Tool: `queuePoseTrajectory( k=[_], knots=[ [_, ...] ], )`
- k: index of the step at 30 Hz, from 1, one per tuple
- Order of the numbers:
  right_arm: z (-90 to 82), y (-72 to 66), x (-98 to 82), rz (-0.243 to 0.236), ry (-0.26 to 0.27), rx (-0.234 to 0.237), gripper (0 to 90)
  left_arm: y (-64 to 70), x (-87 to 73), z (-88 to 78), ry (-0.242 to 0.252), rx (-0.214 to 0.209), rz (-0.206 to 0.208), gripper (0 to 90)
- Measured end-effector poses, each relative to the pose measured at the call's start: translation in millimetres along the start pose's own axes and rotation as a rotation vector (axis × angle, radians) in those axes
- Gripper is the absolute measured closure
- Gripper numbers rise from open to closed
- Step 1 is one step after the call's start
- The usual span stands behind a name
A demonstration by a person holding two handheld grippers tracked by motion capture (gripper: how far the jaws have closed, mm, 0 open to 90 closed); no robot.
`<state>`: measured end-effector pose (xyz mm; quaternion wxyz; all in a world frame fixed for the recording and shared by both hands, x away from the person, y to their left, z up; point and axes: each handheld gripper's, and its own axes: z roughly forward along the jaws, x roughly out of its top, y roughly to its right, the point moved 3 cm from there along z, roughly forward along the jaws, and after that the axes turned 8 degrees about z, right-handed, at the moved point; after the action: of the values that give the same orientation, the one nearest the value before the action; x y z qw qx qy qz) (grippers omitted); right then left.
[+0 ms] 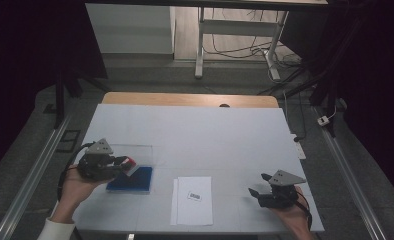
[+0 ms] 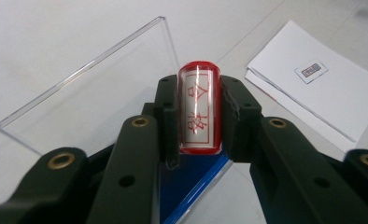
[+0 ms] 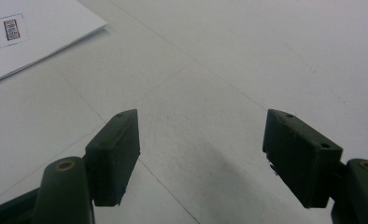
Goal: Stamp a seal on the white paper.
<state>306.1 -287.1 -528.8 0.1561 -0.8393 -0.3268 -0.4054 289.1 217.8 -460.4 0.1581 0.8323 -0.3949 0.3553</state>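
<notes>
My left gripper (image 2: 198, 114) is shut on a red stamp (image 2: 199, 108) with a clear body and red characters on its face. In the high view the left gripper (image 1: 127, 165) holds the red stamp (image 1: 130, 162) just above a blue ink pad (image 1: 131, 181) with an open clear lid (image 1: 132, 152). A stack of white paper (image 1: 193, 200) with a small printed label (image 1: 195, 196) lies at the table's front centre. My right gripper (image 1: 259, 186) rests at the front right, open, with nothing between its jaws; in its own view the right gripper (image 3: 201, 154) hovers over bare table.
A white sheet covers the table (image 1: 210, 135), whose wooden far edge (image 1: 190, 99) shows. Metal rails (image 1: 30, 175) run along both sides. A desk frame with cables (image 1: 235, 45) stands on the floor beyond. The person's hands (image 1: 75, 192) enter from the bottom.
</notes>
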Motion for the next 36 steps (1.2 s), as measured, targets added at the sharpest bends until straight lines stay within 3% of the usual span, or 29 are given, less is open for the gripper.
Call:
queuePoseTrajectory(
  k=[20, 36],
  knots=[
    [1.0, -1.4, 1.2, -0.002, 0.006, 0.005, 27.0, 22.8, 15.9, 14.7, 0.015, -0.046, 0.074, 70.4],
    [1.7, -0.9, 0.8, -0.002, 0.002, 0.005, 27.0, 37.5, 25.6, 34.1, -0.012, -0.082, 0.118, 70.4]
  ],
)
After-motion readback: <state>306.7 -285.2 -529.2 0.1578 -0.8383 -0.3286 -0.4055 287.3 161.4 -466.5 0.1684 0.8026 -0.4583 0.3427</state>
